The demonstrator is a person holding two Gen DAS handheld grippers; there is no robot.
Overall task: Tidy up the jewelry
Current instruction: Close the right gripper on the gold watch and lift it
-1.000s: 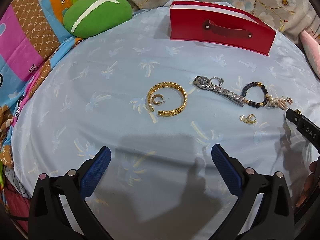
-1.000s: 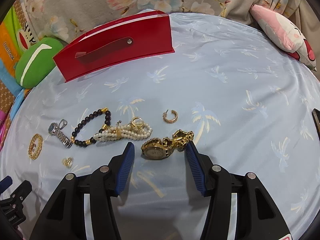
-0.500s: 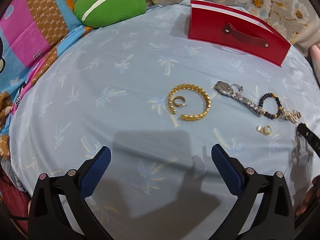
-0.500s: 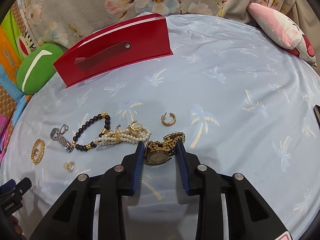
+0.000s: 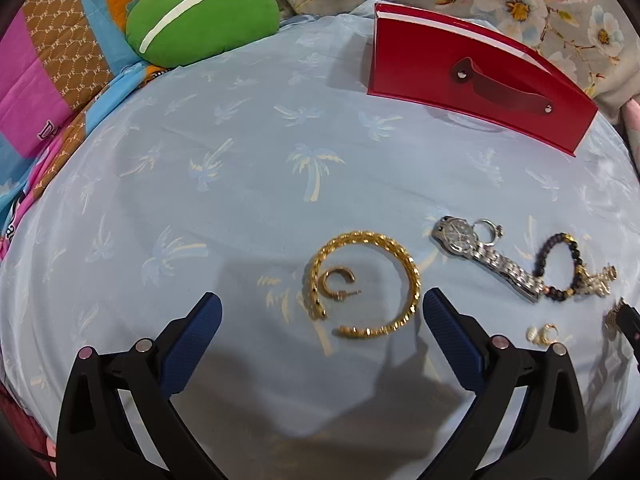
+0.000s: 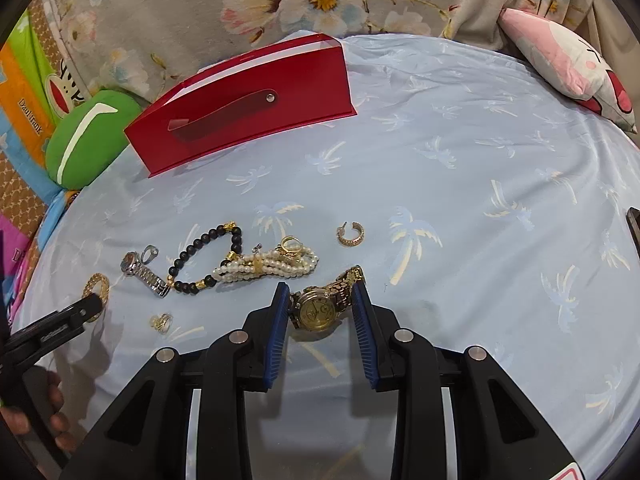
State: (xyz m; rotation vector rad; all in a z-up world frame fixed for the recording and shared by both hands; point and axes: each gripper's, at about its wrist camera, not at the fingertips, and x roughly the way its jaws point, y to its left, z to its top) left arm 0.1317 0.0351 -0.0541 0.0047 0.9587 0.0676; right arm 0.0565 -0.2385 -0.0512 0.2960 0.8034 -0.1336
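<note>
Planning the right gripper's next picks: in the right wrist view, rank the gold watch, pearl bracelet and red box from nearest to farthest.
1. gold watch, between the right gripper pads.
2. pearl bracelet, just beyond, left.
3. red box, far back, left.

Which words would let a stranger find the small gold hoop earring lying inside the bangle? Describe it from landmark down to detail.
Start at the red box standing on the blue palm-print sheet, then come forward to the open gold chain bangle. The small gold hoop earring lies inside its curve; unlike the other hoop, it is ringed by the bangle.
</note>
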